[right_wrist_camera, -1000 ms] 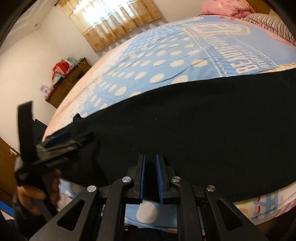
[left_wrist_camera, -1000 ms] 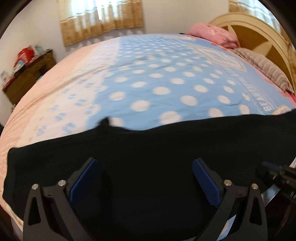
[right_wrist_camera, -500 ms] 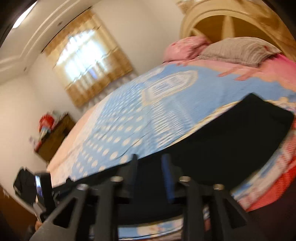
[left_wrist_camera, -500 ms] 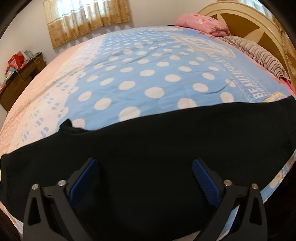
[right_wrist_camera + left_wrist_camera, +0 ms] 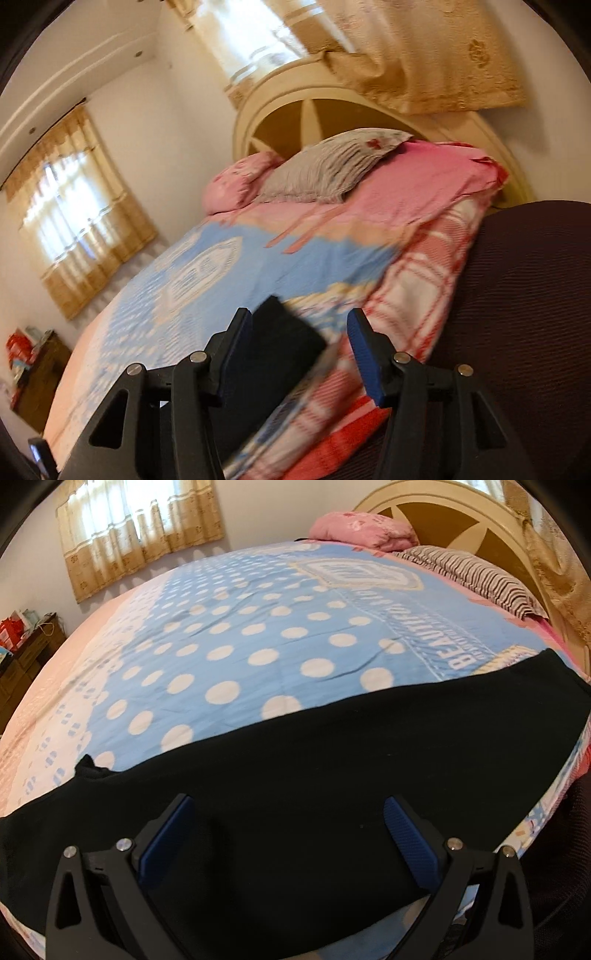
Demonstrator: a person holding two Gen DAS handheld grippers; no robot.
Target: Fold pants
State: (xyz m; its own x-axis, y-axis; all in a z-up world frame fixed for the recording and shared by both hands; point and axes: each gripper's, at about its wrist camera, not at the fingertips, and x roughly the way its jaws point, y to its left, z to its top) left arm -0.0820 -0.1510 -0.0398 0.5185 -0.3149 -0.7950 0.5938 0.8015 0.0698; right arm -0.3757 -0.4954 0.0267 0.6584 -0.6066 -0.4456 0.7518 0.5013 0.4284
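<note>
While the black pants [image 5: 332, 775] lay spread in a long band along the near edge of the bed [image 5: 258, 646], the left claw [image 5: 288, 834] hung above them with its blue pads wide apart, gripping nothing. The cloth ran from the bed's near left edge to its right side, flat on the blue sheet with white dots. A pink pillow [image 5: 362, 528] and a striped pillow [image 5: 472, 576] sat at the far right by the cream headboard [image 5: 461, 509].

The right claw [image 5: 299, 350] pointed toward the head of the bed, its jaws opening. One corner of the pants [image 5: 280, 332] showed between the pads in that blurred view, but the pads did not press on it. A dark red-brown surface filled the right of that view.
</note>
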